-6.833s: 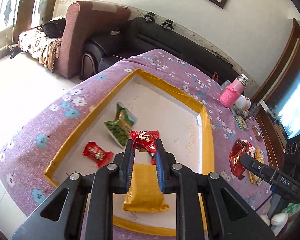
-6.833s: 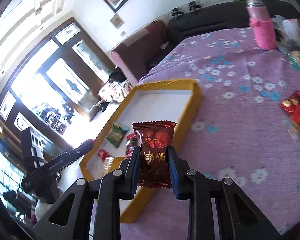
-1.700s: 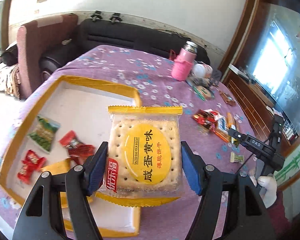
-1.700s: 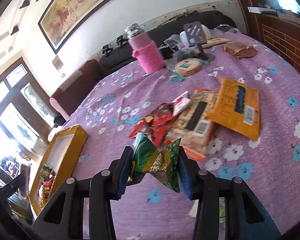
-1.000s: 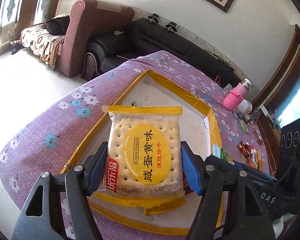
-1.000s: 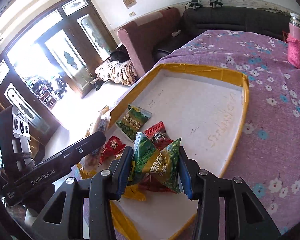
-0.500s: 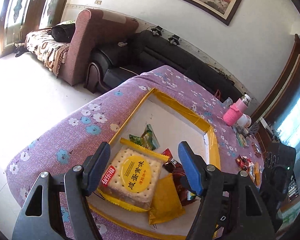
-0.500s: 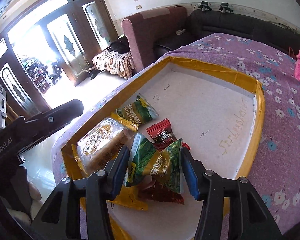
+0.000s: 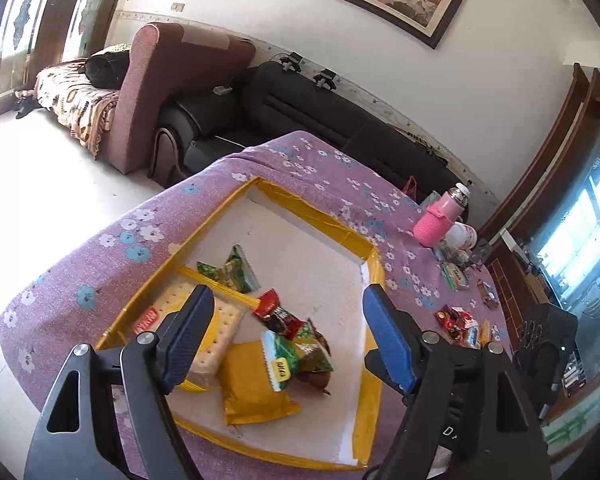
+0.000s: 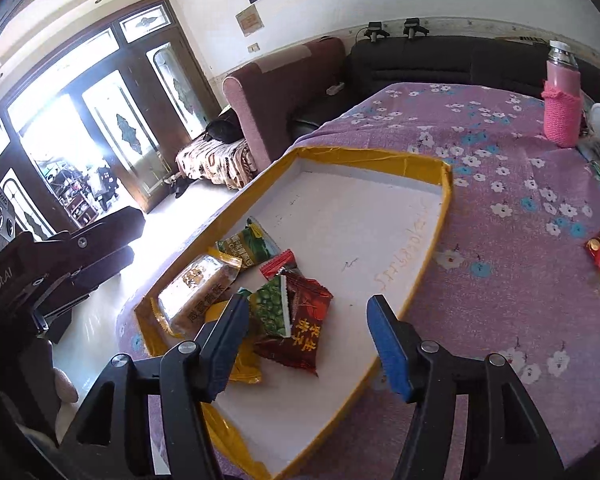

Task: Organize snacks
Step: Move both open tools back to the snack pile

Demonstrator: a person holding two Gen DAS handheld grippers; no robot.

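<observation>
With both your left claw [image 9: 288, 334] and right claw [image 10: 306, 342] wide open and empty above the snacks [image 10: 288, 312] piled in the tray [image 10: 440, 216], go fetch the red packets [image 9: 458, 322] left on the surface [image 10: 500, 280].

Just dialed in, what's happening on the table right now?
A person is sorting snacks into the yellow-rimmed tray. Both grippers are open and empty above it: left gripper, right gripper. In the tray lie a cracker pack, two green packets, a yellow pack and red packets. More snacks wait on the purple cloth near a pink bottle.
</observation>
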